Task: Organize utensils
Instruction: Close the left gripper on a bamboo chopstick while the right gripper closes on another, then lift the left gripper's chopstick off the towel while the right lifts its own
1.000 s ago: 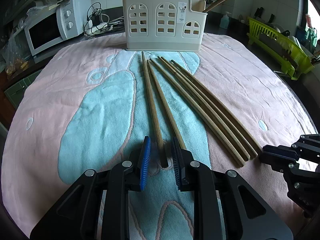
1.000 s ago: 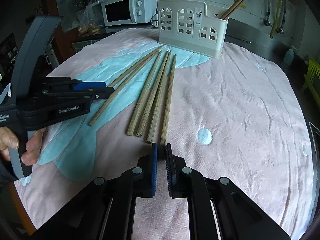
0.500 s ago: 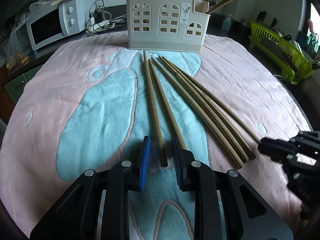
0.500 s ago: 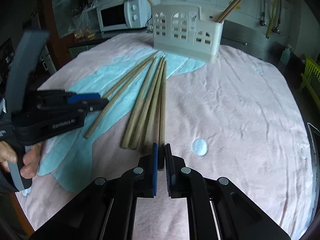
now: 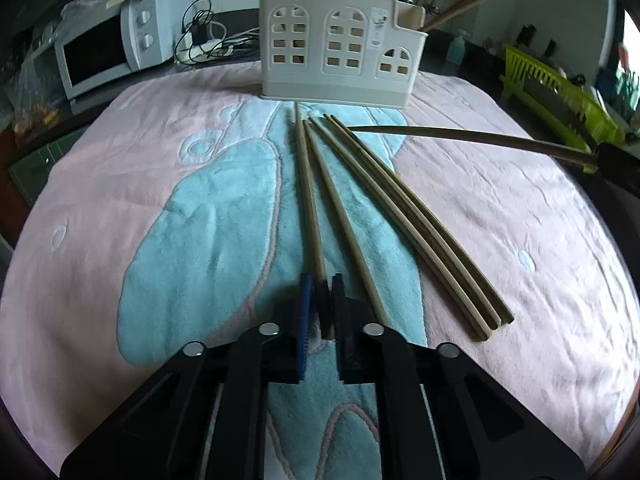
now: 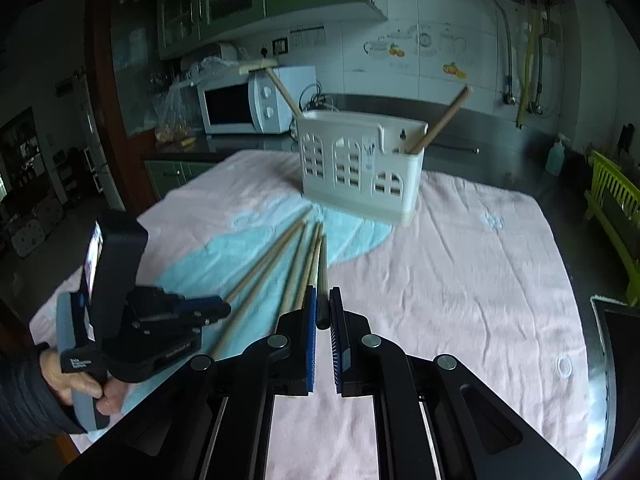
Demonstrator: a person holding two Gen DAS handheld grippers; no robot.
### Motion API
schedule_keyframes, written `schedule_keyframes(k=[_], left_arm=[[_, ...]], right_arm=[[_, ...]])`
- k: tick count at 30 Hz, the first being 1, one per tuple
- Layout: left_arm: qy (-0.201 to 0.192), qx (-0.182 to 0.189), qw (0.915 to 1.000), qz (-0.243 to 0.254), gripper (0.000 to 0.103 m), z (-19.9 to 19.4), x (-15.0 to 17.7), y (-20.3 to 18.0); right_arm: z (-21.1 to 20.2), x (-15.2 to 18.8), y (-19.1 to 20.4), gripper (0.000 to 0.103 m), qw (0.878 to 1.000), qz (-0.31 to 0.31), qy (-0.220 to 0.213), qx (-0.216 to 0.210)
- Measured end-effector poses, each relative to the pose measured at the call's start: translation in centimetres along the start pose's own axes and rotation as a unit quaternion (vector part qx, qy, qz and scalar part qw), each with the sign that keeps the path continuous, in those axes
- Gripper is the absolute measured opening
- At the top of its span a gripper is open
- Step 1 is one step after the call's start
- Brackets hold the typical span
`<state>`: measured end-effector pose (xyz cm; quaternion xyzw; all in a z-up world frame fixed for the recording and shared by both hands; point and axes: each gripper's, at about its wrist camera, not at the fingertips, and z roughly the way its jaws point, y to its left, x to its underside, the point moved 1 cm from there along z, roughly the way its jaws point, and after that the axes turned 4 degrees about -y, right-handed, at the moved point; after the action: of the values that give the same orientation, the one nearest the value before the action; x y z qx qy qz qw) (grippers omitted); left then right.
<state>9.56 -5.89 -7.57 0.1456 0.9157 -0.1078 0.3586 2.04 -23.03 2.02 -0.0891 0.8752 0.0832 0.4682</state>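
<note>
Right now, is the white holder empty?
No, wooden sticks already poke out of the white holder at its right end.

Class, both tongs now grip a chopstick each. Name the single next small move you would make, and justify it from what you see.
Probably carry the right tongs forward to the white caddy. They are shut on a chopstick already lifted clear of the towel, while the left tongs have just closed on the leftmost chopstick, which lies flat.

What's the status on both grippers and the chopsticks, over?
Left gripper just closed on leftmost chopstick, still on towel. Right gripper shut on lifted chopstick. Four left lying. Caddy path clear.
</note>
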Motion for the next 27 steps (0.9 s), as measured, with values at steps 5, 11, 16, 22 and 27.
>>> schedule_keyframes(k=[5, 11, 16, 22, 27], left_arm=[[-0.010, 0.002, 0.9999, 0.001, 0.007, -0.2, -0.1, 0.5], [-0.050, 0.005, 0.9987, -0.007, 0.003, -1.9, -1.4, 1.0], [-0.075, 0.011, 0.9971, -0.007, 0.003, -3.0, -3.2, 1.2], [-0.043, 0.033, 0.9984, -0.014, 0.009, -2.5, -2.1, 1.5], [-0.023, 0.025, 0.9994, 0.007, 0.033, -1.6, -0.1, 1.3]], right_arm=[[-0.1, -0.8, 0.2, 0.007, 1.000, -0.002, -0.010, -0.003], [-0.1, -1.1, 0.0, 0.007, 1.000, 0.000, -0.015, -0.003], [-0.1, -1.7, -0.1, 0.007, 1.000, 0.001, -0.021, -0.003], [-0.1, -1.9, 0.1, 0.007, 1.000, -0.002, -0.024, -0.006], [-0.1, -1.8, 0.1, 0.007, 1.000, 0.001, -0.024, -0.007]])
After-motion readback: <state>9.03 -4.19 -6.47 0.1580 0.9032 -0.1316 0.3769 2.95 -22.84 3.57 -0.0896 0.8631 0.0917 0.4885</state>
